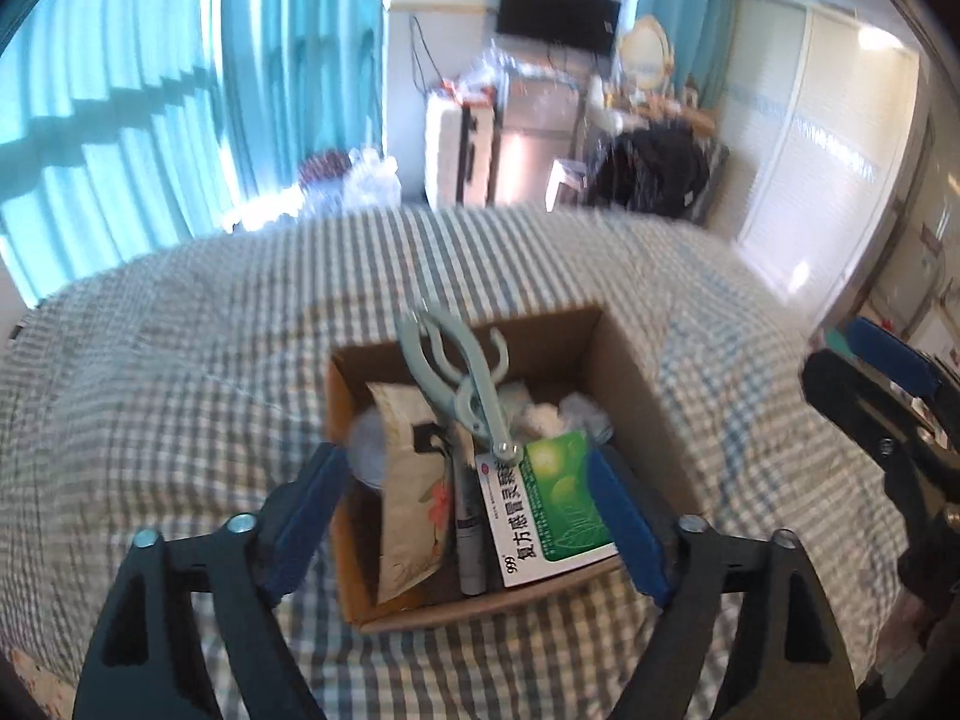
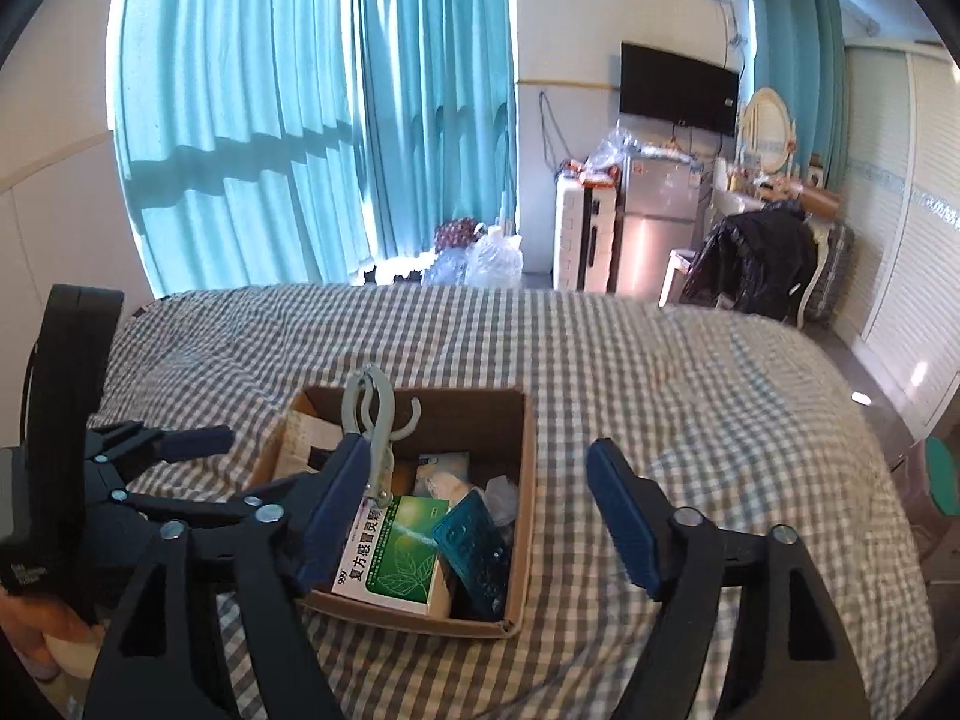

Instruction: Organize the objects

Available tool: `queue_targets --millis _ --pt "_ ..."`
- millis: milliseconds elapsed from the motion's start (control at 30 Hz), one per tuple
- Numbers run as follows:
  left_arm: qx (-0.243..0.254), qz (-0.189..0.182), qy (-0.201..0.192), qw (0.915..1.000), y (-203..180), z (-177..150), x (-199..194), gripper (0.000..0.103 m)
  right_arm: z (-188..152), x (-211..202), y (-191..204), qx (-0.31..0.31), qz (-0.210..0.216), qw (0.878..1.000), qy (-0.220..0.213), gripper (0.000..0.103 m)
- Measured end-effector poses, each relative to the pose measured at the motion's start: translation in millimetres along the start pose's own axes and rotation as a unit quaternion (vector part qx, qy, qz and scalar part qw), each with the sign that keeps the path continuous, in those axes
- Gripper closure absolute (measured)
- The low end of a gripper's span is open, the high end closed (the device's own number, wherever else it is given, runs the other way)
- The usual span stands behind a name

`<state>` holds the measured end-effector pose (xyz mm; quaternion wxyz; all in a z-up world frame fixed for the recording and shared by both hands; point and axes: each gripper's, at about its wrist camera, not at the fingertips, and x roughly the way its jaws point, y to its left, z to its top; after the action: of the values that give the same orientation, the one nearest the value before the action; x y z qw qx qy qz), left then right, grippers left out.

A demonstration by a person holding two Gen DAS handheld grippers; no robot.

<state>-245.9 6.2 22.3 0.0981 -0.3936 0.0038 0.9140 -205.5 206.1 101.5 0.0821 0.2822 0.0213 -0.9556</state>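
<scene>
We see a bed with a grey checked cover filling the lower half of both views. On it, toward 6 o'clock, sits an open cardboard box. Inside, a green-and-white medicine carton lies at 5 o'clock, a pale blue clothes hanger leans up toward 12, and a teal plastic case sits at 3. Our left gripper and right gripper both stand released, holding nothing.
</scene>
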Motion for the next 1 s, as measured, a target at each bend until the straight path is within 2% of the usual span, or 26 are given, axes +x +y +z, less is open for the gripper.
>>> queue_targets --millis 167,300,400,567,733,833,900,1000 --pt "0.010 0.025 -0.067 0.9974 -2.0 9.8 -73.0 0.008 22.7 -72.0 1.7 0.014 -0.018 0.998 -0.052 0.007" --pt "-0.004 0.054 -0.142 0.9883 1.3 12.0 -128.9 0.003 29.5 -114.4 7.4 0.013 -0.018 0.997 -0.079 0.002" --pt "-0.009 0.062 -0.184 0.9809 4.1 3.6 -161.5 0.001 23.4 -134.6 9.2 0.010 -0.018 0.996 -0.088 0.002" --pt "-0.025 0.074 -0.241 0.9675 3.7 -23.5 -184.4 0.000 -4.9 -156.4 0.9 0.033 -0.008 0.994 -0.102 0.001" --pt "-0.039 0.057 -0.241 0.9681 3.7 -68.3 -172.1 0.000 -48.8 -156.8 -1.8 0.046 -0.012 0.993 -0.105 0.000" --pt "-0.060 0.056 -0.230 0.9696 6.4 -93.0 -154.9 0.000 -77.9 -141.9 -1.2 0.055 -0.028 0.994 -0.095 0.000" --pt "-0.052 0.050 -0.219 0.9731 7.7 -104.4 -141.0 0.000 -89.1 -128.8 0.9 0.048 -0.031 0.994 -0.090 0.000" --pt "-0.023 0.080 -0.198 0.9767 5.6 -108.2 -125.8 0.000 -95.5 -107.0 1.7 0.037 -0.032 0.997 -0.064 0.000"
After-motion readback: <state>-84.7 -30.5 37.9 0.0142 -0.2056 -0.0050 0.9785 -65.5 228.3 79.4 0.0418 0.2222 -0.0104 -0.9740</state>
